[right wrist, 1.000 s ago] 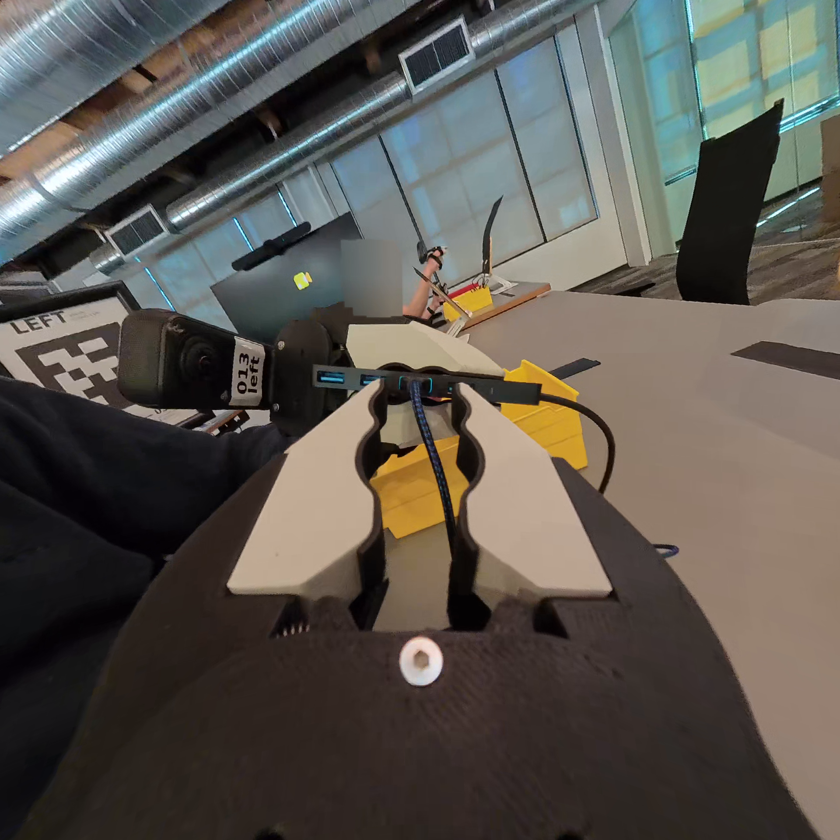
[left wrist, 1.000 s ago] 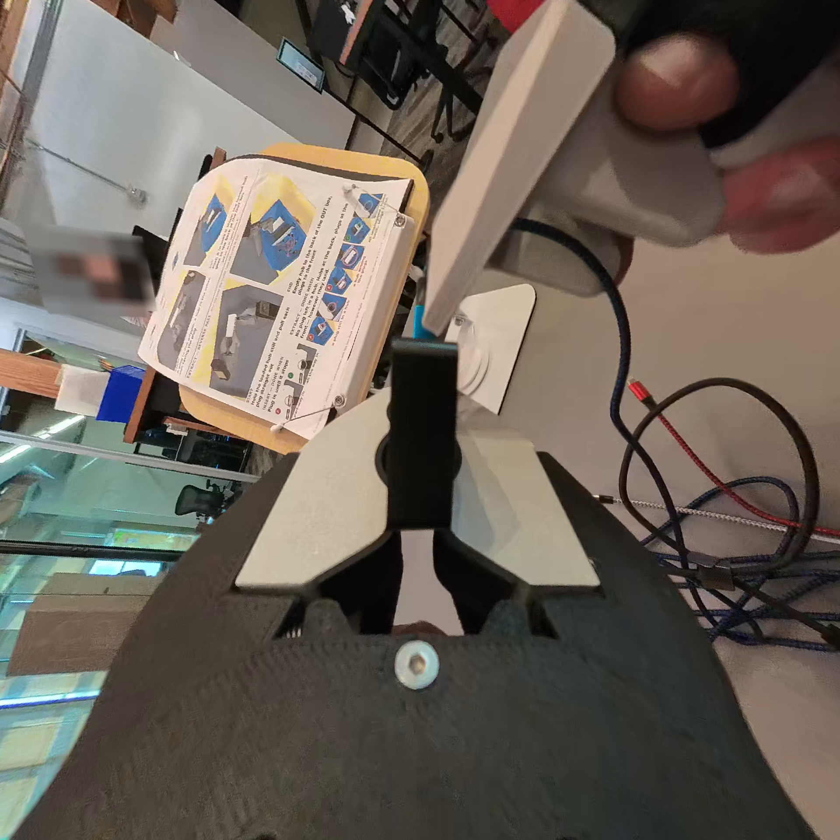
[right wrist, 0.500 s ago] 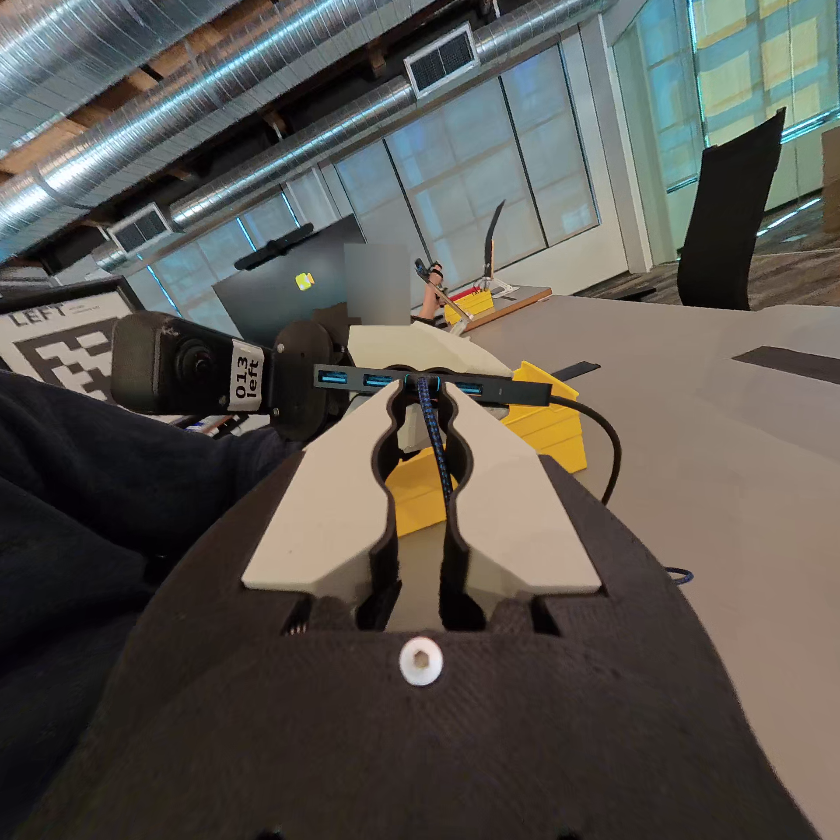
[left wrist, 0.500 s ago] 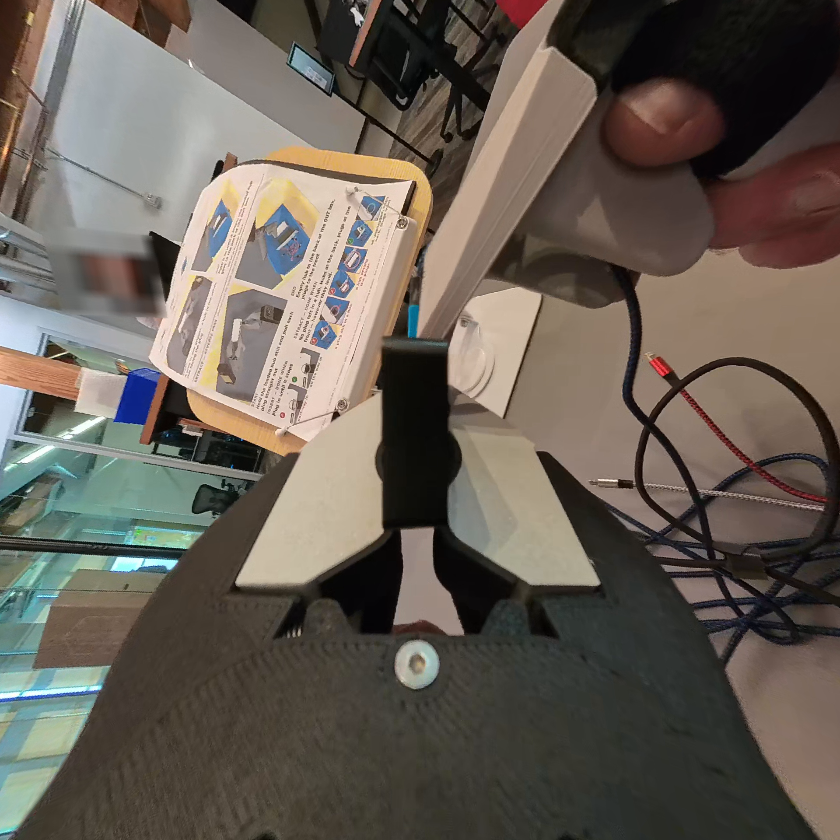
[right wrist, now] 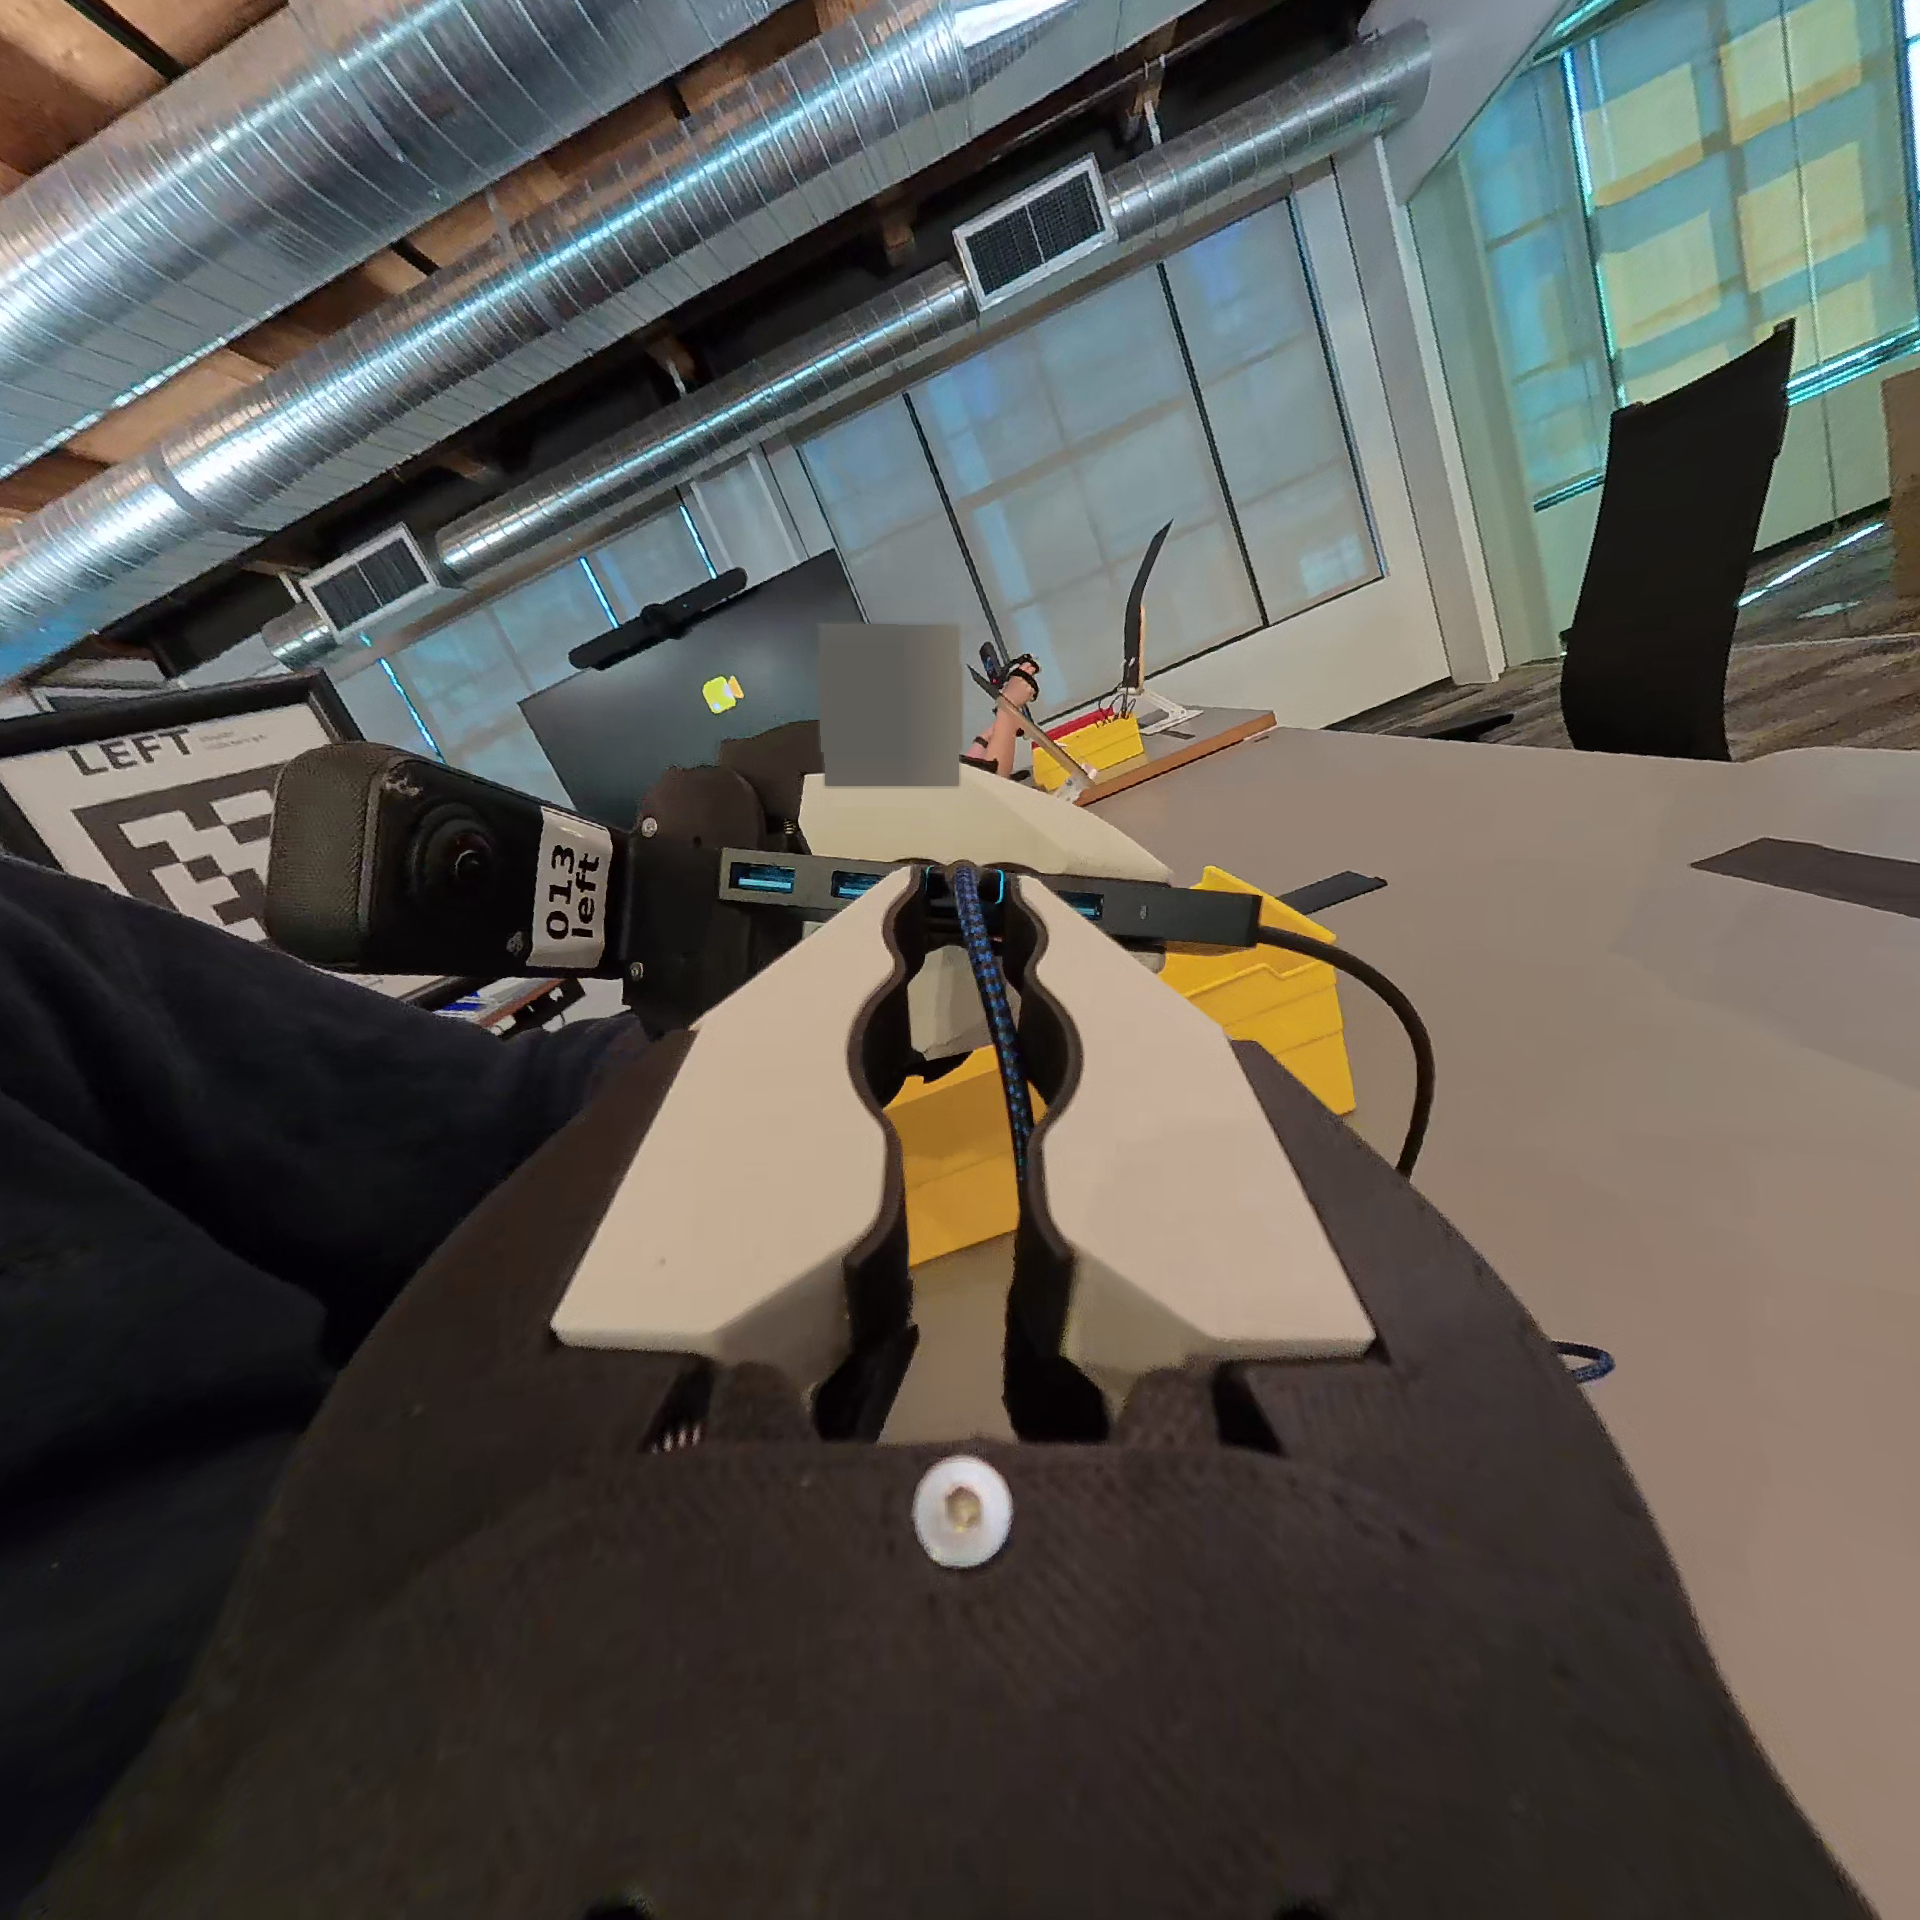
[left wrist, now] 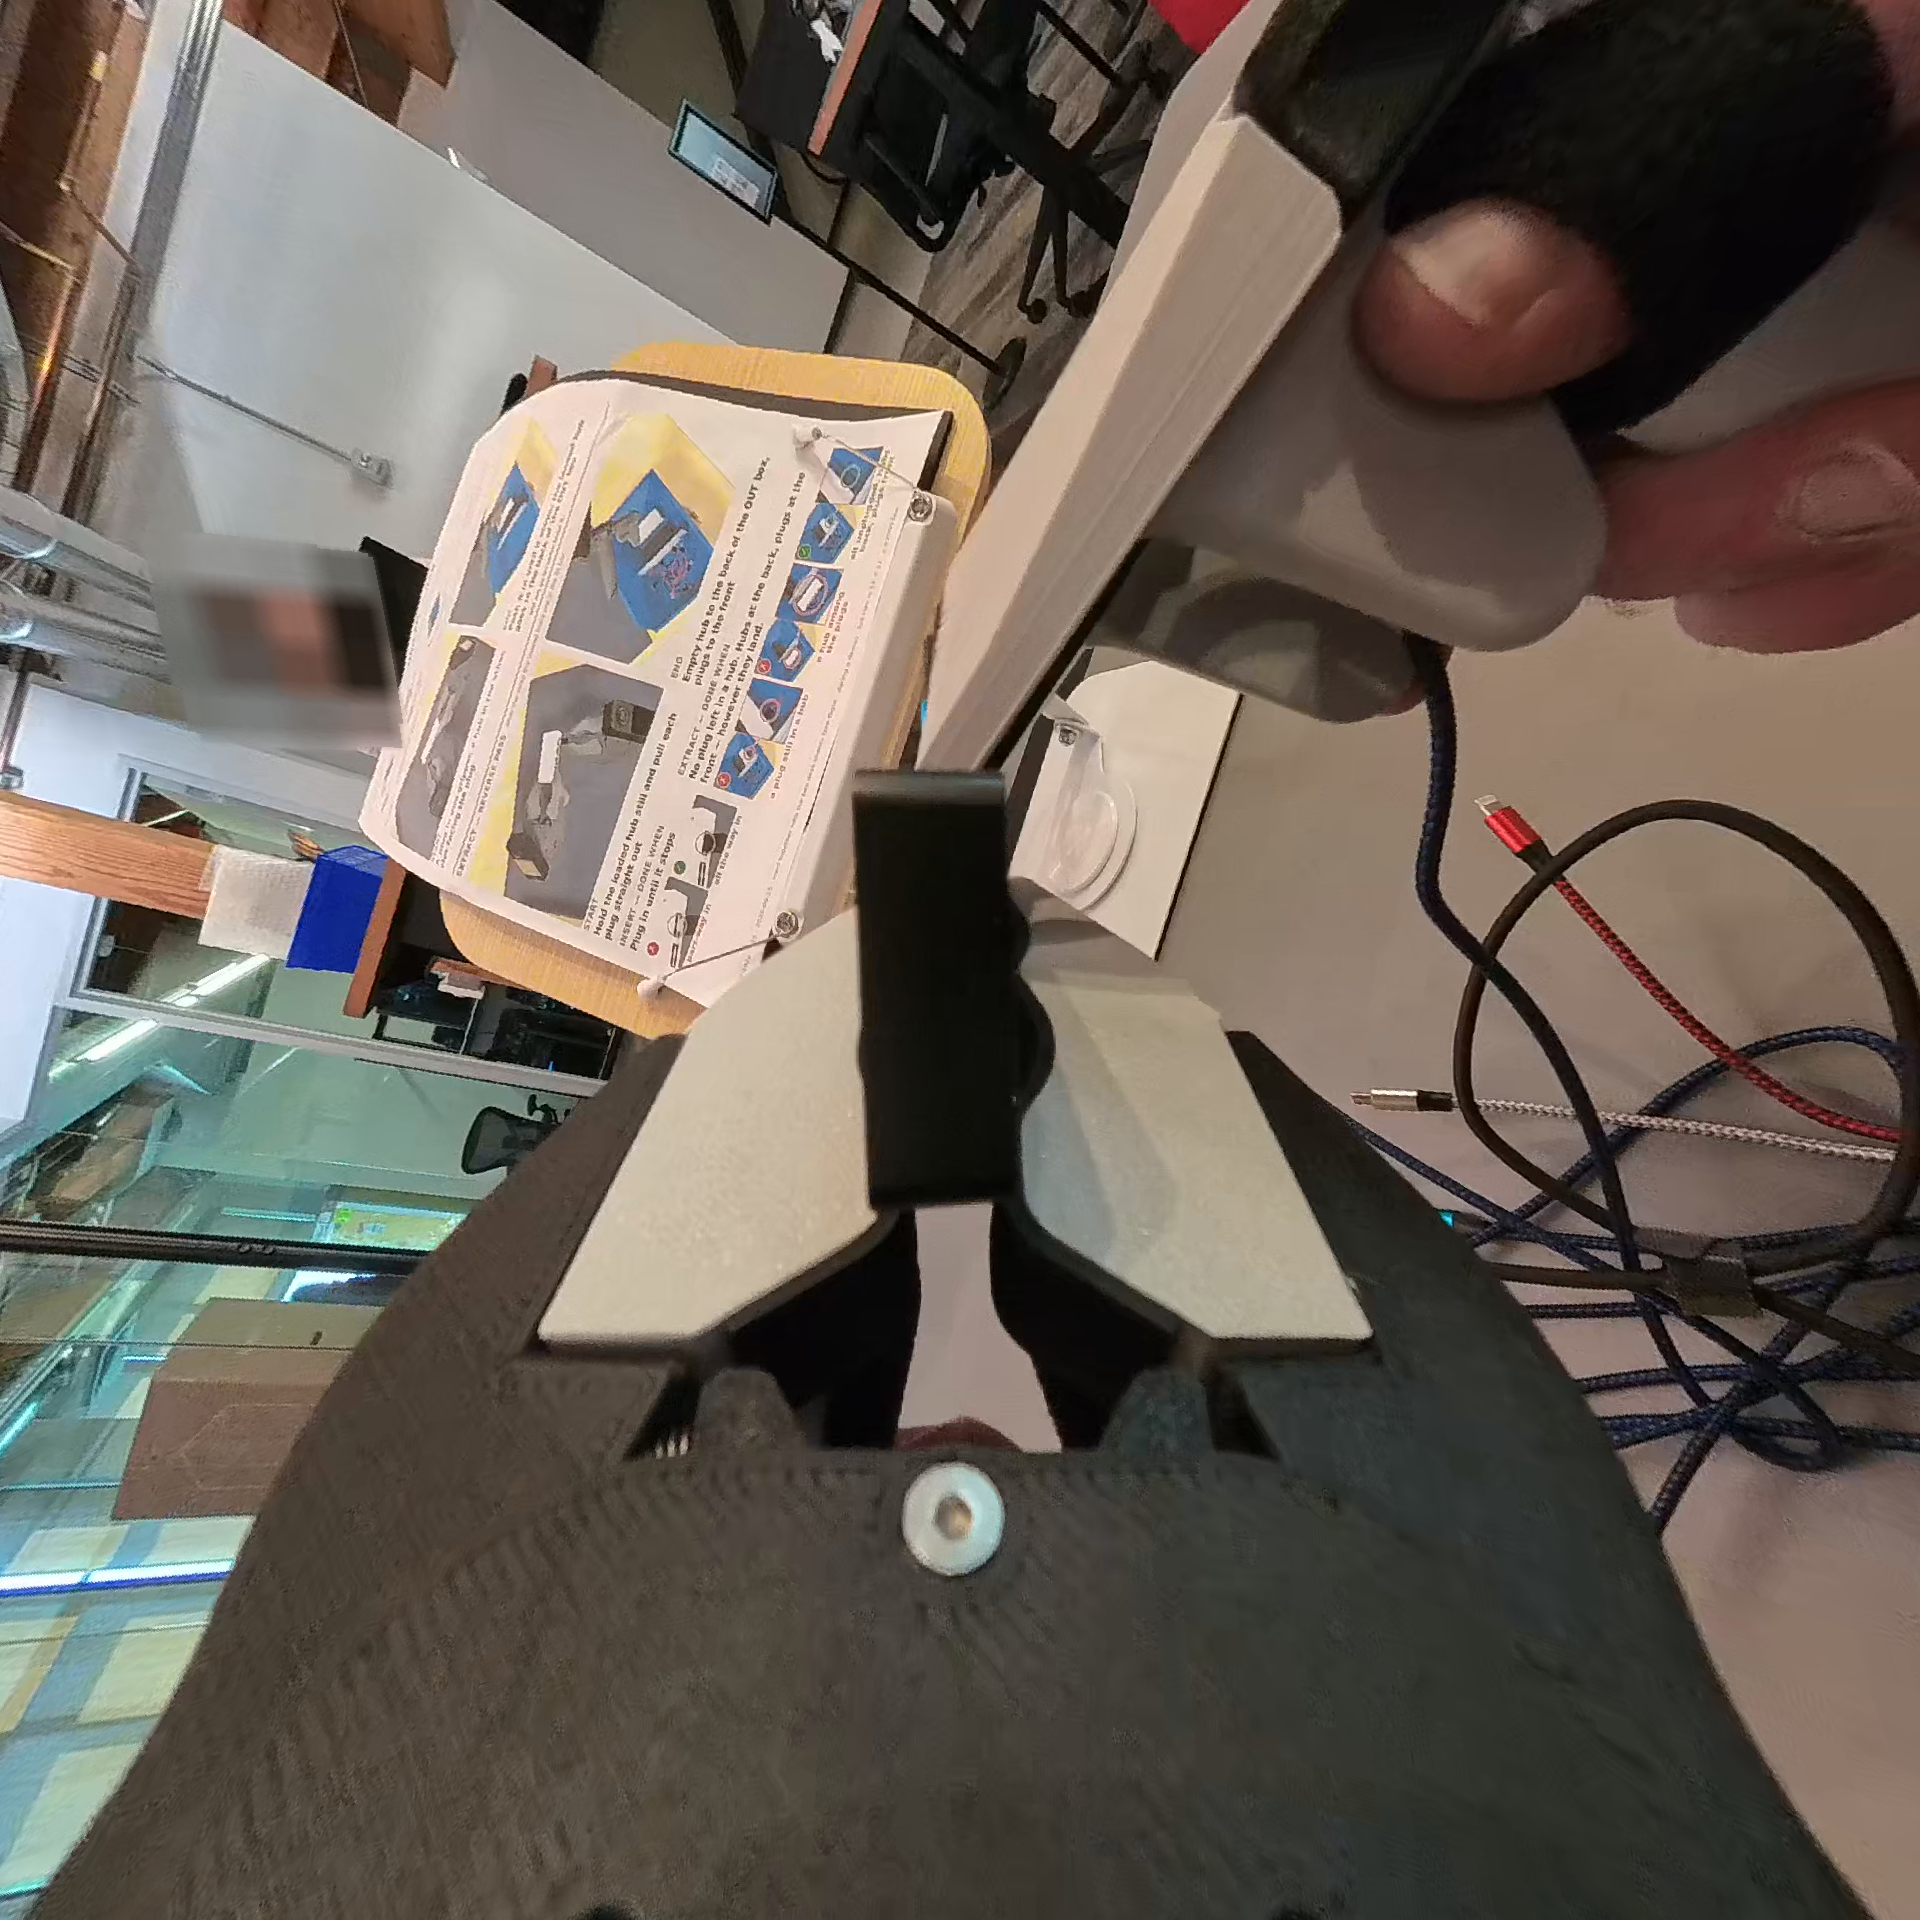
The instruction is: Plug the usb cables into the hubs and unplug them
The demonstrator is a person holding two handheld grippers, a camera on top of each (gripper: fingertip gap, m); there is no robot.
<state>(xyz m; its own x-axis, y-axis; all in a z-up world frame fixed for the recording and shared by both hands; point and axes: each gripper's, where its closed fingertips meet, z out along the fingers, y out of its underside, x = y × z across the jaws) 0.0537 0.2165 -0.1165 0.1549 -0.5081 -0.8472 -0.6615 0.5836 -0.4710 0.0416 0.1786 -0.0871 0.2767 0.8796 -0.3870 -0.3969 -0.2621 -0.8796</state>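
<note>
- Right wrist view shows a grey desk (right wrist: 1558, 1039), a yellow bin (right wrist: 1268, 997), big windows and silver pipes overhead.
- The left gripper (left wrist: 940, 914) has its jaws closed tight on the black hub (left wrist: 930, 997).
- The right gripper (right wrist: 961, 894) has its jaws pinched on the plug of the blue cable (right wrist: 997, 1029), right at the hub's port.
- Only the left wrist view shows the cable pile (left wrist: 1662, 1195), a picture sheet (left wrist: 665, 675) and a person's fingers (left wrist: 1486, 301).

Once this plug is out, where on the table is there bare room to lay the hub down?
Right wrist view: open grey table right of the yellow bin, up to the dark strip. Left wrist view: the cable tangle crowds the table beside the left gripper; avoid it.
</note>
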